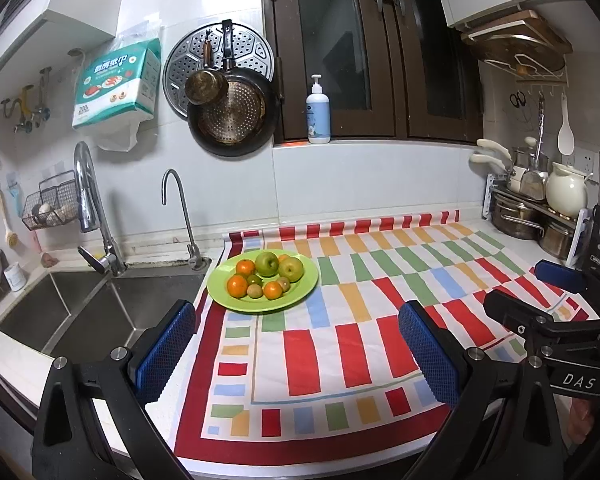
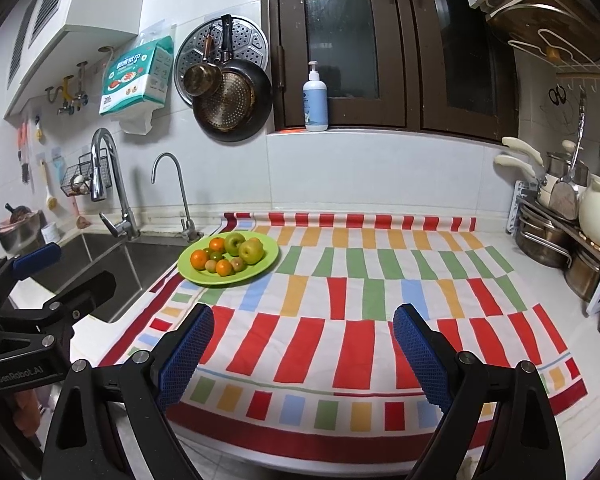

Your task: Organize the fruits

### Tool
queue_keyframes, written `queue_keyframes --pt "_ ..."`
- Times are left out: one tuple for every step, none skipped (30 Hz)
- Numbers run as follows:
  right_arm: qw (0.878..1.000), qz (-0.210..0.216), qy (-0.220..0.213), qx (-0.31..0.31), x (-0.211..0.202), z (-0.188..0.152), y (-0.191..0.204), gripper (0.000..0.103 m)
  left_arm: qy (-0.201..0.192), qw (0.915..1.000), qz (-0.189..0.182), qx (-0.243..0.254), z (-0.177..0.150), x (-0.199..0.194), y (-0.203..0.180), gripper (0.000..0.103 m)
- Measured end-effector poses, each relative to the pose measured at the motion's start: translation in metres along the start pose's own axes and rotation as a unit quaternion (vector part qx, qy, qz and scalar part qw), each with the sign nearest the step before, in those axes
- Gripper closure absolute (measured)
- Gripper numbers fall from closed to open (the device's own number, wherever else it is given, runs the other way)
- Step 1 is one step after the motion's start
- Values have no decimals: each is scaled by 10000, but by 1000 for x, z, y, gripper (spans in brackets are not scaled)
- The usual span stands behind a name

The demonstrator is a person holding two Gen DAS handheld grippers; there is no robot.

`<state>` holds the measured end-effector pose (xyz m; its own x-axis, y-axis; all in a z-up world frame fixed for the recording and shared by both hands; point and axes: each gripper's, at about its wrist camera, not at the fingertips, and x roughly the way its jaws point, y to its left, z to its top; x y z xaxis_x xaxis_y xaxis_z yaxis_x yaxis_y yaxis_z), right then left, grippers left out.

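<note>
A green plate [image 1: 300, 292] [image 2: 260, 268] sits at the cloth's far left, beside the sink. It holds two green apples [image 1: 267, 264] [image 2: 252, 251], oranges [image 1: 237, 286] [image 2: 199, 259] and small greenish-brown fruits [image 1: 255, 291] [image 2: 211, 266]. My left gripper [image 1: 298, 356] hovers open over the near part of the striped cloth, short of the plate, with nothing between its blue pads. My right gripper [image 2: 303, 356] is open too, empty, over the cloth to the right of the plate. Each gripper shows at the edge of the other's view.
A colourful striped cloth [image 1: 360, 320] [image 2: 360, 312] covers the counter. A steel sink [image 1: 80, 308] with two taps lies left. Pots, a white jug [image 1: 566, 190] and knives crowd the right end. A soap bottle [image 1: 318, 114] stands on the window sill.
</note>
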<state>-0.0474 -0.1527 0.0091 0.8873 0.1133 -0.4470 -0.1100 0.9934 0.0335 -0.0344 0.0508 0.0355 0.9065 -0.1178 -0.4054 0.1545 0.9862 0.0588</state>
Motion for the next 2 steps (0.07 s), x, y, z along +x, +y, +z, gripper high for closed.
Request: queue_keyframes --pt "10000 3 4 -2 0 0 0 11 2 10000 -2 -2 0 1 0 0" --pt "10000 4 5 1 0 0 0 11 4 10000 -8 -1 1 1 0 0"
